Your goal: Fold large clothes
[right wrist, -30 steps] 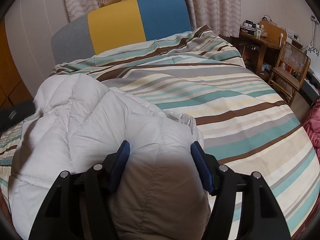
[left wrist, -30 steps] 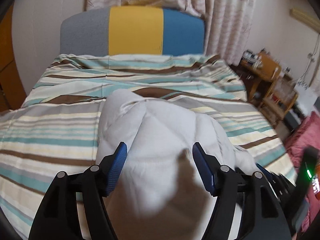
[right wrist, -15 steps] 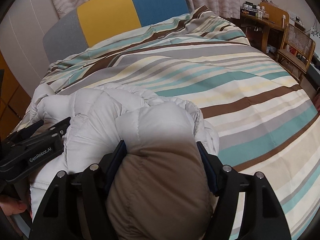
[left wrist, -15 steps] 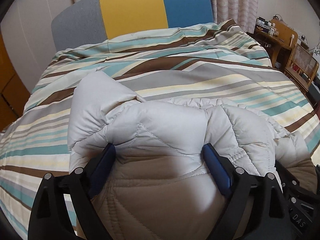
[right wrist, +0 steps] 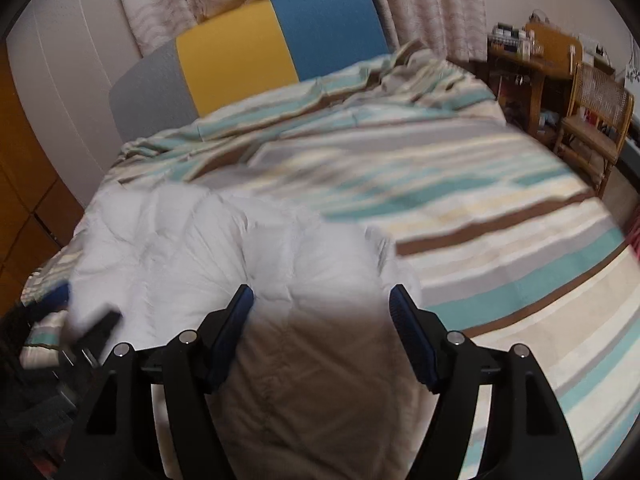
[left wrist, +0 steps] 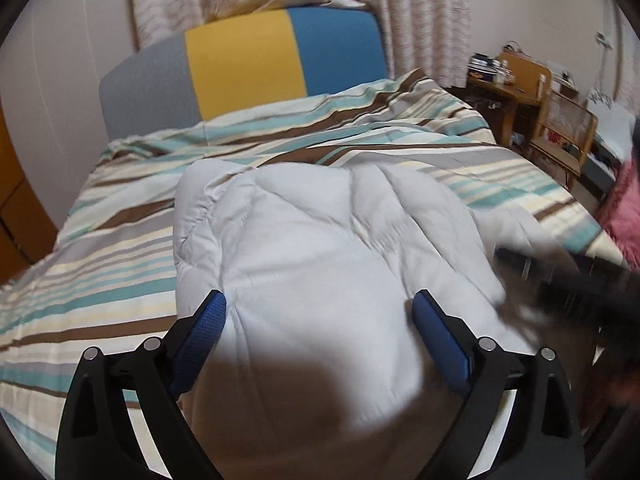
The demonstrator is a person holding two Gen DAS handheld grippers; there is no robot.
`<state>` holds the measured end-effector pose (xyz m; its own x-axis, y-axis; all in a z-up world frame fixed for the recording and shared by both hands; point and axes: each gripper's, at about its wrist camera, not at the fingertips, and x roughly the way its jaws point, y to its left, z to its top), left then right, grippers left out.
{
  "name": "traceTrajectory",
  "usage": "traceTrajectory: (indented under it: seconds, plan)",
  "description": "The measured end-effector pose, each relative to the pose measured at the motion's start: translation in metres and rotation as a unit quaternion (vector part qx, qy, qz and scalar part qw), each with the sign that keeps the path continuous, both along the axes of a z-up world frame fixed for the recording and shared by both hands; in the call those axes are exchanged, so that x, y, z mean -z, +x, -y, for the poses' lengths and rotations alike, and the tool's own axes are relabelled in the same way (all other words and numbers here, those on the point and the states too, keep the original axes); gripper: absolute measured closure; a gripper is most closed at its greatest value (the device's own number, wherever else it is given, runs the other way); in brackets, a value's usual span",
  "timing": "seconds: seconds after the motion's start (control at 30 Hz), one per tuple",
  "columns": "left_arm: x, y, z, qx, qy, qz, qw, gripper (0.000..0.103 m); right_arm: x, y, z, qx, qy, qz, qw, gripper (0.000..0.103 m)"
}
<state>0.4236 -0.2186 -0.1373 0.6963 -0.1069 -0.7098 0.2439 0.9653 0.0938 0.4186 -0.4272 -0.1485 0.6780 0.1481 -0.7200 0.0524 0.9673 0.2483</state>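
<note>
A pale quilted down jacket (left wrist: 320,232) lies bunched on the striped bedcover (left wrist: 100,272). My left gripper (left wrist: 320,312) hovers over its near end, pointing down. Its jaws are opening, the blue pads (left wrist: 200,332) stand wide at the jacket's sides, and nothing is pinched. In the right wrist view the jacket (right wrist: 200,240) fills the lower left. My right gripper (right wrist: 322,304) stands open over its right end, with fabric below and between the fingers. A motion-blurred left gripper (right wrist: 92,332) shows at that view's lower left.
A grey, yellow and blue headboard (left wrist: 244,64) stands at the bed's far end, with curtains behind. To the right of the bed are a wooden desk and a cane chair (right wrist: 596,120). Something pink (left wrist: 624,208) sits at the right edge, and wooden doors (right wrist: 24,200) are on the left.
The left jaws have spread much wider and the jacket has dropped flatter onto the bed. The right jaws have widened a little. Both views are smeared by motion.
</note>
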Motion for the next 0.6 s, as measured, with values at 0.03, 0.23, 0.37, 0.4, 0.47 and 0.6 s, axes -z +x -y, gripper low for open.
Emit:
traceTrajectory:
  seconds: [0.03,0.23,0.37,0.4,0.47,0.6]
  plan:
    - [0.001,-0.004,0.002,0.007,0.002,0.001,1.0000,0.010,-0.016,-0.004,0.001,0.003,-0.010,0.021,1.000,0.033]
    - [-0.007,0.020,0.005,-0.021,-0.005,-0.021,0.9995,0.010,-0.037,0.024,-0.019,-0.038,-0.032,0.024,0.998,0.049]
    - [0.002,0.040,0.013,-0.017,0.012,-0.030,0.9993,0.006,0.003,0.048,-0.021,-0.041,-0.033,-0.029,0.998,0.055]
    - [0.006,0.041,0.013,-0.012,0.006,-0.030,0.9995,0.006,0.012,0.049,-0.018,-0.037,-0.021,-0.033,0.999,0.055]
    - [0.013,0.040,0.012,-0.007,-0.010,-0.027,0.9996,0.006,0.026,0.046,-0.011,-0.021,0.012,-0.029,0.999,0.054]
    - [0.029,0.045,0.011,-0.003,-0.031,-0.021,0.9993,0.004,0.040,0.045,-0.005,0.003,0.028,-0.014,1.000,0.054]
